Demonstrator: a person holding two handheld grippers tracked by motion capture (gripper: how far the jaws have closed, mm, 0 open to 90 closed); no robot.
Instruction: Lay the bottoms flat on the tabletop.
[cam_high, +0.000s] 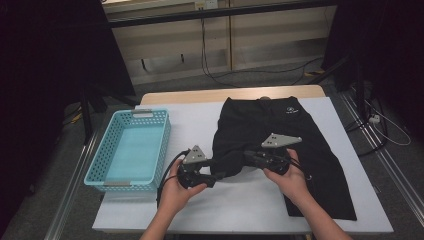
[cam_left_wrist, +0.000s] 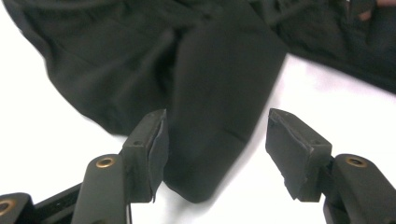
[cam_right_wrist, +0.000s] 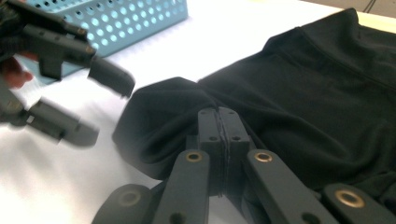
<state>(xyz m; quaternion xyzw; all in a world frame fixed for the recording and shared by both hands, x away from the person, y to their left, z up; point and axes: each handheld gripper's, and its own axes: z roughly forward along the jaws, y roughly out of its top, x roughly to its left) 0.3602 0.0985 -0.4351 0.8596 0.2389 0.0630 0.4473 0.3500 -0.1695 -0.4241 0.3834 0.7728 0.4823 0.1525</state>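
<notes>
A black garment (cam_high: 295, 135) lies spread on the white table (cam_high: 240, 210), its left part bunched into a raised fold. My right gripper (cam_high: 247, 157) is shut on that fold; in the right gripper view its jaws (cam_right_wrist: 219, 116) meet on the black cloth (cam_right_wrist: 303, 93). My left gripper (cam_high: 220, 176) faces it from the left. In the left gripper view its jaws (cam_left_wrist: 217, 149) stand apart around a rounded end of the cloth (cam_left_wrist: 219, 107): one pad (cam_left_wrist: 159, 147) is at the cloth's edge, the other pad (cam_left_wrist: 292, 149) is clear of it. The left gripper (cam_right_wrist: 108, 112) is blurred in the right gripper view.
A light-blue perforated basket (cam_high: 162, 145) stands at the table's left side, nothing in it; its corner (cam_right_wrist: 130, 18) is at the top left of the right gripper view. Bare white table lies in front of the hands. Dark curtains and floor cables surround the table.
</notes>
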